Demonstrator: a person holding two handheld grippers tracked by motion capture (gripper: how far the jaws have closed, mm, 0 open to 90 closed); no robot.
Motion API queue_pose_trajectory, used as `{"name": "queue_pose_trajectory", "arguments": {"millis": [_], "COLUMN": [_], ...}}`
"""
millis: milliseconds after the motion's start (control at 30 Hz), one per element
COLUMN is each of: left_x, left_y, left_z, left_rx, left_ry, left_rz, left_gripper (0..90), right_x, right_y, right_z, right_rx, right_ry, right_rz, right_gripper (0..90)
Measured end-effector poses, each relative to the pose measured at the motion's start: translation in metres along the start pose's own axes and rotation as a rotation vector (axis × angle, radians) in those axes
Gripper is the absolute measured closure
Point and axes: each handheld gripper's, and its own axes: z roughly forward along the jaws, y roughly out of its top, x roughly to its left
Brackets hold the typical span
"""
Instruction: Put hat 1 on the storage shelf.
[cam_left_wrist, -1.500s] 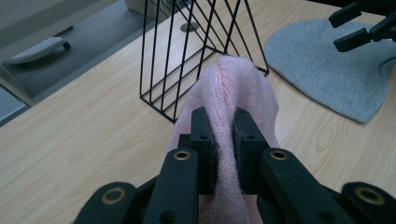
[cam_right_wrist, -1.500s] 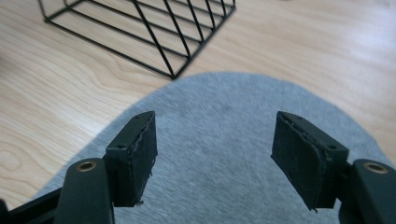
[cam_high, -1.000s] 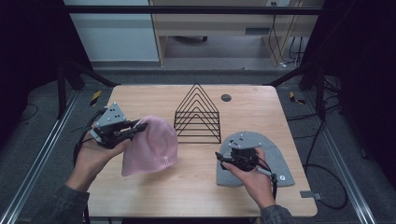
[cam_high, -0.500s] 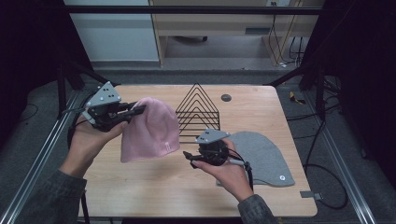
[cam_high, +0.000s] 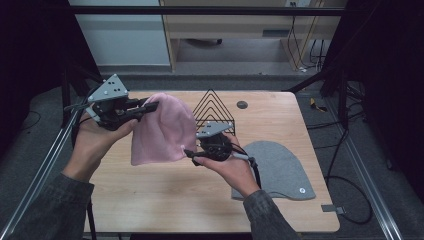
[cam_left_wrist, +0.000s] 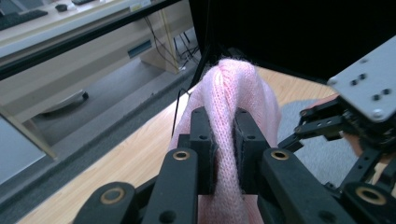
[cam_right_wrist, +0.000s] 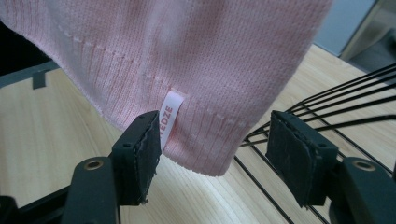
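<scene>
Wood counter (cam_high: 165, 200), pale and matt, stands on a dark grey floor, with black frame rails along both sides and across the top of the high view. Beyond its far edge sits a light wooden desk, cables hanging at its right end, and a white panel to the left. A black wire rack (cam_high: 214, 111) of nested triangles stands near the middle of the far half; a small dark disc (cam_high: 242, 104) lies just right of it. A grey hat (cam_high: 280, 170) lies flat on the right side of the counter.

Left tongs (cam_high: 150, 106) are raised above the counter's left part and clamped on the pink hat (cam_high: 162, 132); in the left gripper view the knit (cam_left_wrist: 233, 107) is squeezed between the two pads and bulges beyond them. The hat hangs from that grip, lifted clear of the wood, in front of the rack.

Right tongs (cam_high: 190, 155) are at the hat's lower right corner. Their jaws have just been closing, yet in the right gripper view they stand apart, the ribbed hem and its white label (cam_right_wrist: 167, 119) between them, one pad just beside the label, the other well clear. Rack wires (cam_right_wrist: 336, 109) run behind.
</scene>
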Motion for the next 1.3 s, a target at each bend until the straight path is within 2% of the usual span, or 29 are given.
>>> {"name": "queue_pose_trajectory", "arguments": {"millis": [133, 233, 300, 367, 500, 633, 700, 867, 1067, 1300], "left_x": [0.003, 0.005, 0.006, 0.010, 0.018, 0.027, 0.031, 0.039, 0.043, 0.046], "left_y": [0.004, 0.009, 0.013, 0.015, 0.021, 0.035, 0.043, 0.060, 0.070, 0.075], "left_z": [0.002, 0.002, 0.002, 0.004, 0.008, 0.016, 0.021, 0.037, 0.058, 0.080], "left_rx": [-0.021, -0.038, -0.043, -0.050, -0.051, -0.058, -0.066, -0.083, -0.114, -0.129], "left_ry": [-0.025, -0.031, -0.037, -0.042, -0.043, -0.050, -0.050, -0.042, -0.038, -0.042], "left_rz": [-0.025, -0.030, -0.035, -0.045, -0.057, -0.064, -0.063, -0.058, -0.054, -0.063], "left_gripper": [80.5, 80.4, 80.5, 80.4, 80.4, 80.2, 80.0, 79.6, 79.3, 79.1], "right_x": [-0.012, -0.018, -0.021, -0.024, -0.031, -0.040, -0.049, -0.068, -0.086, -0.099], "right_y": [0.004, 0.004, 0.003, 0.005, 0.008, 0.016, 0.023, 0.033, 0.042, 0.038], "right_z": [0.005, 0.008, 0.008, 0.003, -0.004, -0.016, -0.026, -0.038, -0.038, -0.034], "right_rx": [0.016, 0.007, 0.003, -0.030, -0.051, -0.055, -0.061, -0.060, -0.051, -0.055], "right_ry": [0.027, 0.067, 0.075, 0.096, 0.095, 0.062, 0.035, -0.021, -0.083, -0.145], "right_rz": [0.011, 0.006, -0.003, 0.000, -0.001, -0.012, -0.007, -0.005, -0.010, -0.009], "right_gripper": [32.0, 36.2, 48.0, 58.6, 73.3, 81.9, 83.0, 83.4, 83.3, 83.3]}}
